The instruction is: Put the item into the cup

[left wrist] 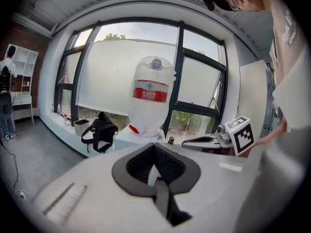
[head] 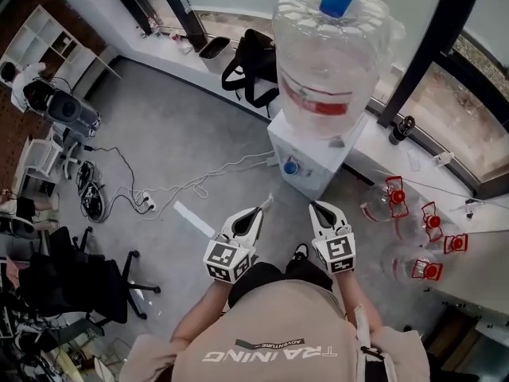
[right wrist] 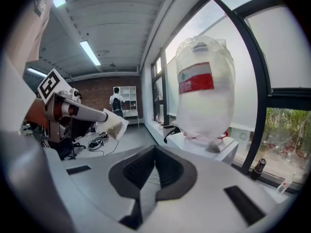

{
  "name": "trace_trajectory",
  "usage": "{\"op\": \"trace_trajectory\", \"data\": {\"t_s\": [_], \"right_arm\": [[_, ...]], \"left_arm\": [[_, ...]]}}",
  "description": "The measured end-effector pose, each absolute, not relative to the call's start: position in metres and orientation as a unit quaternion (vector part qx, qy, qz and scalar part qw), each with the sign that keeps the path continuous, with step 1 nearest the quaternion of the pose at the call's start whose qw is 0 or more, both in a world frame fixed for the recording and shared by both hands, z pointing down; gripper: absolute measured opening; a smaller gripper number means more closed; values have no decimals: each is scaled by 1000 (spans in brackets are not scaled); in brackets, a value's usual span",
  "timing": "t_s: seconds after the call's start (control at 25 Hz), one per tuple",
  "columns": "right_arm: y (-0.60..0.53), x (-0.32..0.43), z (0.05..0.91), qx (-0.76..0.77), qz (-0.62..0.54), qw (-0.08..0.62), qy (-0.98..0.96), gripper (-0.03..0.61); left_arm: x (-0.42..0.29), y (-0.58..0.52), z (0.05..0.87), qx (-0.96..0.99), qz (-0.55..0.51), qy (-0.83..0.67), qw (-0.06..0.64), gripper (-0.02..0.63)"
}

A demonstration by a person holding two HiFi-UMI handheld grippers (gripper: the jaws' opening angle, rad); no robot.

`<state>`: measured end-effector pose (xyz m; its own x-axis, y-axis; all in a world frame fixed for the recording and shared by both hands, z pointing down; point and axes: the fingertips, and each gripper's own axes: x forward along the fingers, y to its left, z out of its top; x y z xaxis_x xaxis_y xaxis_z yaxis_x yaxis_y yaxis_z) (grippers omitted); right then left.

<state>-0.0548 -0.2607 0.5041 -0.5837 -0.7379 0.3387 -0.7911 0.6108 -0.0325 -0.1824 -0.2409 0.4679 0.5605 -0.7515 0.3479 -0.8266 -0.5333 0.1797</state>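
Observation:
My left gripper point(head: 265, 203) is shut on a small white packet point(right wrist: 116, 126), which shows as a pale sliver between its pads point(left wrist: 152, 173). In the right gripper view the left gripper point(right wrist: 109, 118) reaches in from the left with the packet at its tip. My right gripper point(head: 312, 206) is held beside it, its fingers together with nothing in them; it also shows in the left gripper view point(left wrist: 187, 142). Both point at a white water dispenser point(head: 314, 153) carrying a big clear bottle point(head: 334, 54). No cup shows in any view.
A black backpack point(head: 253, 66) lies on the window ledge left of the dispenser. Several empty bottles with red caps point(head: 398, 201) lie on the right. A small dark bottle point(head: 402, 127) stands on the sill. Cables point(head: 159, 189) and an office chair point(head: 79, 281) are on the left.

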Motion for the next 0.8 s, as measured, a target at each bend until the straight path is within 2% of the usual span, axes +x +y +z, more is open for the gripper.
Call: {"op": "trace_trajectory", "data": {"t_s": [0.36,0.6,0.8], "right_arm": [[-289,-82,515,460,100,168,-866,11],[-289,-100,514,516,121,168,-831,11],[-293,-108,528,553,153,157,-804,11]], "left_arm": [[-207,-286,492,885,123,-411,180,8],[-226,-310,501,908,138,-357,169,8],[-234,-334,529,911,156,-331,188,8]]}}
